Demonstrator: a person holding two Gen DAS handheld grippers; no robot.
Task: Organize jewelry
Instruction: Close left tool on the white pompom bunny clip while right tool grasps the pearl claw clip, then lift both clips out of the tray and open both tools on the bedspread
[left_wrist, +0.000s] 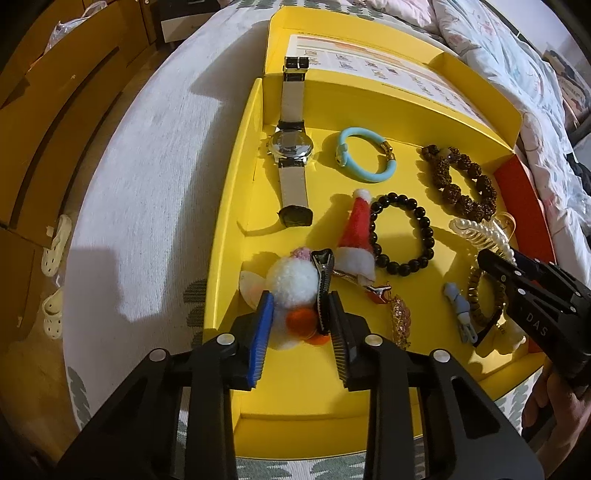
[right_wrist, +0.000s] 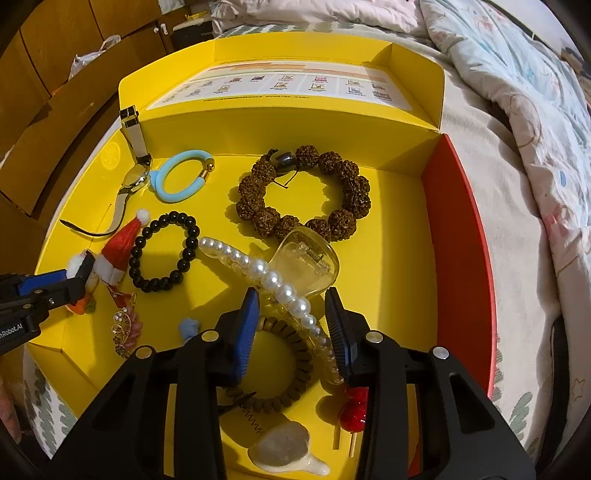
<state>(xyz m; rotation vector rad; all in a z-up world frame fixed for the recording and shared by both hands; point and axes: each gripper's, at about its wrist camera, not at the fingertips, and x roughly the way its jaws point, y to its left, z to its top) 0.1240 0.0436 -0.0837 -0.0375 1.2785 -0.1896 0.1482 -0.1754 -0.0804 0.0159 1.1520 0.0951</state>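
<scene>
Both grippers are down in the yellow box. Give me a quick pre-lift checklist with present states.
1. Left gripper on pompom hair clip: ok, pads press its sides.
2. Santa hat clip free of that pompom clip: cannot tell, they overlap.
3. Right gripper around pearl claw clip: ok, pearl row lies between the fingers.
4. Right pads gripping it: not ok, gaps show on both sides.
5. Brown coil hair tie clear of the claw clip: not ok, it lies under the clip.
6. Black bead bracelet clear of both grippers: ok.
</scene>
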